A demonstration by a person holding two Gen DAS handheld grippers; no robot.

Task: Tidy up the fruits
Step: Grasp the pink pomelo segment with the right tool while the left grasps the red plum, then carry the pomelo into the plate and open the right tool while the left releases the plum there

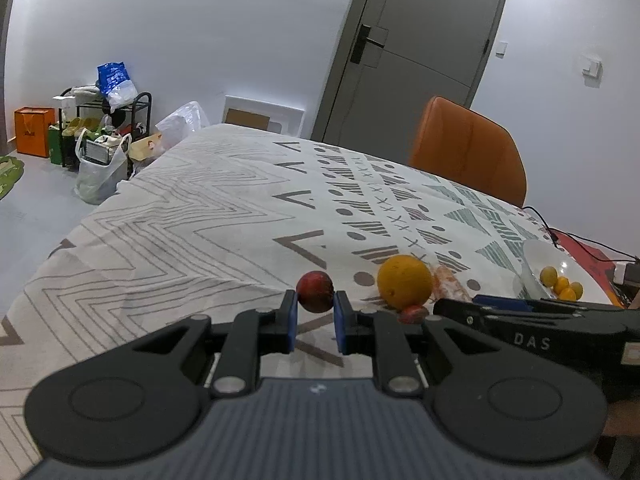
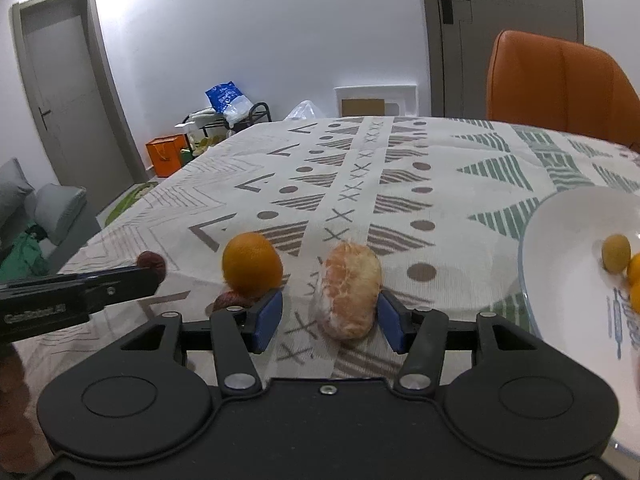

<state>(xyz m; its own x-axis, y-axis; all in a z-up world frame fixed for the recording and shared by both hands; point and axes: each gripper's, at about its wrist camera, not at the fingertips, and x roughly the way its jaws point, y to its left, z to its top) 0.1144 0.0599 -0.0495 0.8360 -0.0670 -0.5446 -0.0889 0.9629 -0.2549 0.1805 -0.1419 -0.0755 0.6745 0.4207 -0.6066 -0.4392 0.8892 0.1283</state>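
Observation:
My left gripper (image 1: pixel 315 307) is shut on a small dark red fruit (image 1: pixel 315 291), held at its fingertips just above the patterned tablecloth (image 1: pixel 200 216); it also shows in the right wrist view (image 2: pixel 154 264). An orange (image 1: pixel 405 282) sits to its right, with another small red fruit (image 1: pixel 414 314) in front. My right gripper (image 2: pixel 330 312) is open around a peeled citrus (image 2: pixel 348 292), which lies on the cloth against the right pad (image 2: pixel 390 320). The orange (image 2: pixel 252 264) lies left of it. A white plate (image 2: pixel 560 248) at the right holds several small yellow-orange fruits (image 2: pixel 618 254).
An orange chair (image 2: pixel 560 76) stands at the table's far side. A black cable (image 1: pixel 560 232) and a red item (image 1: pixel 588 256) lie at the right edge. Bags and a rack (image 1: pixel 100 128) stand on the floor beyond the table's left.

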